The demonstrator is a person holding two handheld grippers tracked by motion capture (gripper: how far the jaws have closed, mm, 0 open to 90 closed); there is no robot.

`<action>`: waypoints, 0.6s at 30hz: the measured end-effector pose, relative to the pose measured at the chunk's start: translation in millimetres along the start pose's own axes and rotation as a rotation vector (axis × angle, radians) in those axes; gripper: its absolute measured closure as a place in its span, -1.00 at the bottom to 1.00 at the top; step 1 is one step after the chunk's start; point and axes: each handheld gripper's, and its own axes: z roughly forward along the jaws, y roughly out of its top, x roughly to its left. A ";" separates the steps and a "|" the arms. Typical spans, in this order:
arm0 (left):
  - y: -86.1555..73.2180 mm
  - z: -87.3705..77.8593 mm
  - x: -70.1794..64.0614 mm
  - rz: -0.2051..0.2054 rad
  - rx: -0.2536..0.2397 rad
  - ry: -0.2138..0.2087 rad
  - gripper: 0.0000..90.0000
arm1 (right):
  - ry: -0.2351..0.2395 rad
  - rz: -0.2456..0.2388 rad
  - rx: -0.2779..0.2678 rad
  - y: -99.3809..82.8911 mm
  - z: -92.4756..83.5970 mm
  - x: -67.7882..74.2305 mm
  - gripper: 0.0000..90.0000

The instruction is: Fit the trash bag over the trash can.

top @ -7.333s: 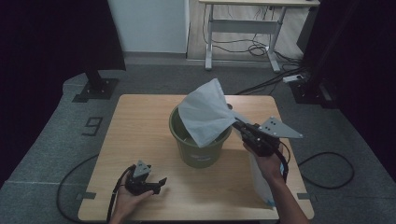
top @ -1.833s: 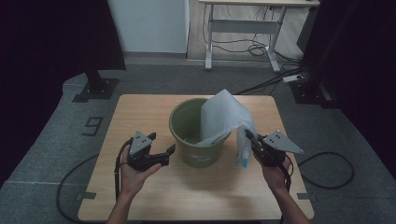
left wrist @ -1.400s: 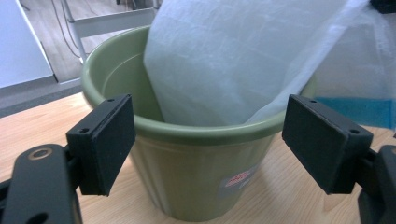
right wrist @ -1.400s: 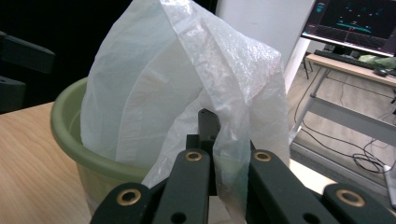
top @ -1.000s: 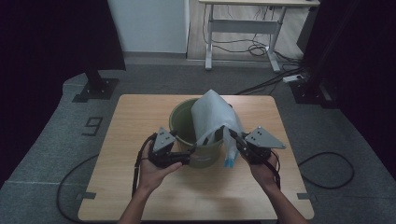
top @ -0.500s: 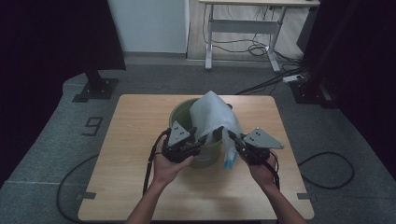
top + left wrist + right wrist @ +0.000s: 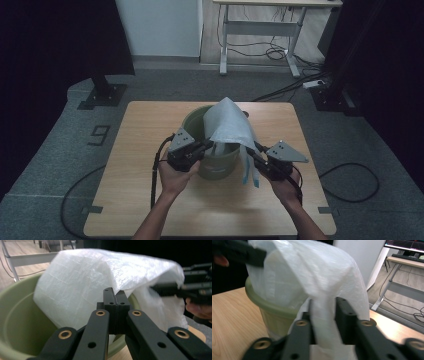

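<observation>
A green bucket (image 7: 220,165) stands mid-table. A white plastic bag (image 7: 227,122) is held up over its mouth, one end dipping inside, and a strip of it hangs down the bucket's right side. My left gripper (image 7: 209,146) is at the bucket's left front rim, jaws shut on the bag's lower edge (image 7: 115,293). My right gripper (image 7: 252,150) is at the right of the bucket, shut on a bunched fold of the bag (image 7: 323,305). The bucket (image 7: 279,315) sits just beyond that fold. The right gripper (image 7: 195,285) also appears past the bag (image 7: 100,277), over the bucket's rim (image 7: 15,297).
The wooden table (image 7: 145,130) has bare room on all sides of the bucket. Cables trail from both grippers over the front edge. On the floor beyond are a desk frame (image 7: 260,30), loose cables (image 7: 350,180) and a black stand base (image 7: 102,92).
My left gripper has come in from the table's left front to the bucket and closed on the bag's edge. The right gripper has lowered the bag toward the bucket.
</observation>
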 end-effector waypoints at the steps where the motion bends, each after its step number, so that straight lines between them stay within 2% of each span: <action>1: 0.0 0.0 0.0 0.000 0.000 0.000 0.99 | 0.000 0.000 0.000 0.0 0.0 0.0 0.40; 2: 0.9 -3.8 4.5 -0.020 -0.003 -0.013 0.99 | -0.013 -0.007 0.018 -4.7 -0.1 0.8 0.19; 3: 0.9 -3.8 4.5 -0.020 -0.003 -0.013 1.00 | -0.013 -0.007 0.018 -4.7 -0.1 0.8 0.19; 4: 1.2 -5.2 6.4 -0.027 -0.004 -0.017 1.00 | -0.018 -0.013 0.029 -9.9 -1.3 0.5 0.03; 5: 1.4 -6.6 7.9 -0.030 -0.006 -0.015 1.00 | -0.018 -0.013 0.029 -9.9 -1.3 0.5 0.03; 7: 2.0 -11.4 12.4 -0.039 -0.016 -0.003 1.00 | -0.017 -0.017 0.038 -17.5 -4.4 -0.1 -0.11; 14: 3.5 -25.1 25.5 -0.070 -0.035 0.022 1.00 | 0.017 0.016 0.018 -32.3 -14.1 -0.7 -0.25; 18: 1.7 -37.7 37.1 -0.110 -0.059 0.038 1.00 | 0.038 0.032 0.001 -37.3 -18.6 -2.3 -0.27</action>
